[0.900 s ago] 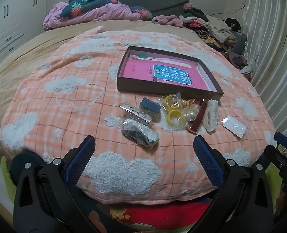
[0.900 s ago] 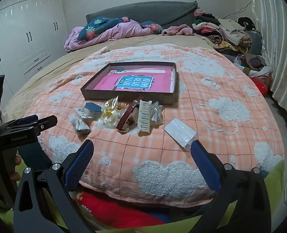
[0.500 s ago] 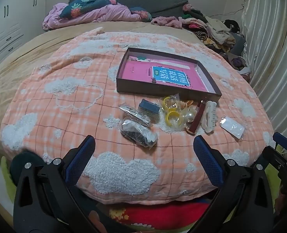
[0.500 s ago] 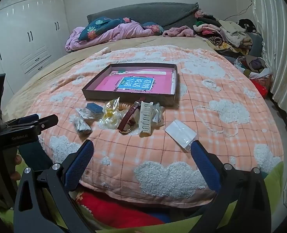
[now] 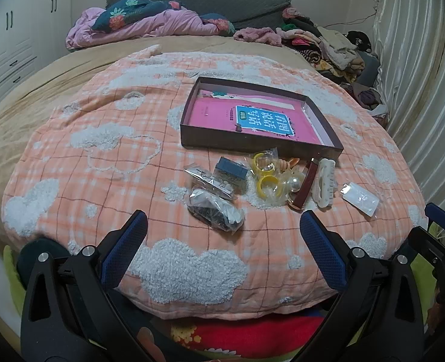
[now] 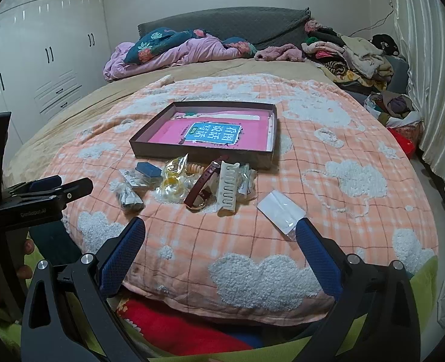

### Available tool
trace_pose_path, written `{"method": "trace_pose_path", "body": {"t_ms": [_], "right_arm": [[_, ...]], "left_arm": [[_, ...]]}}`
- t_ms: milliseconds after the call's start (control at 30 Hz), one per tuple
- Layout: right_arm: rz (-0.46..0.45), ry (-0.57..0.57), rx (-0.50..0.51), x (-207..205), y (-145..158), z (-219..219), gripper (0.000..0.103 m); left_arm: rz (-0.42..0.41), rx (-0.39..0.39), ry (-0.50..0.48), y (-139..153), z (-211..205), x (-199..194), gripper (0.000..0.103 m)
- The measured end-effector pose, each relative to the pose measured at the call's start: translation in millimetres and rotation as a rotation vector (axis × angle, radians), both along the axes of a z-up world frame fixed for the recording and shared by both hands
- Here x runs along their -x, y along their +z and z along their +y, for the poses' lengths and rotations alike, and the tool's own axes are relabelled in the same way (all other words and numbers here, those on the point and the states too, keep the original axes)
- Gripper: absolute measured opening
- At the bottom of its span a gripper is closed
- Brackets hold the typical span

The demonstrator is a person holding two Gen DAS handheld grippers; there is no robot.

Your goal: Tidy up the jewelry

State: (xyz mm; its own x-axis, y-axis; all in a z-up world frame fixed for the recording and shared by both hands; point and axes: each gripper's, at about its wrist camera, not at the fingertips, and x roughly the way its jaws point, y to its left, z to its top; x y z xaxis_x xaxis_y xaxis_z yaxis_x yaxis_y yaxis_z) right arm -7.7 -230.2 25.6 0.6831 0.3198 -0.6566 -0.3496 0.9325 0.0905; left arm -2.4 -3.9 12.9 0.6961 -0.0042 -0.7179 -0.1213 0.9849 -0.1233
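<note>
A: Hovering at the bed's near edge, the left gripper [image 5: 222, 235] and right gripper [image 6: 221, 241], both spread wide, nothing between them.

B: The jewelry pile [image 5: 270, 181] lies on the blanket [image 5: 102, 163], just before the box [image 5: 252, 146].

Left gripper [image 5: 222, 247]: jaws spread wide, nothing between the blue pads, pointing downward at a slant. Right gripper [image 6: 222, 247]: same pose, jaws wide, empty. The left gripper sits at the near left in the right wrist view, with fingers [image 6: 26, 246] visible below it.
</note>
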Motion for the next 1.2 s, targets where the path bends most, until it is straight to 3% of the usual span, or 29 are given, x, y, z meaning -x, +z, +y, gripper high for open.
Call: {"method": "trace_pose_path", "body": {"t_ms": [1200], "right_arm": [[-0.015, 0.014, 0.0, -0.5, 3.1, 3.9, 0.099]], "left_arm": [[-0.013, -0.009, -0.005, 8.3, -2.3, 3.2, 0.095]]}}
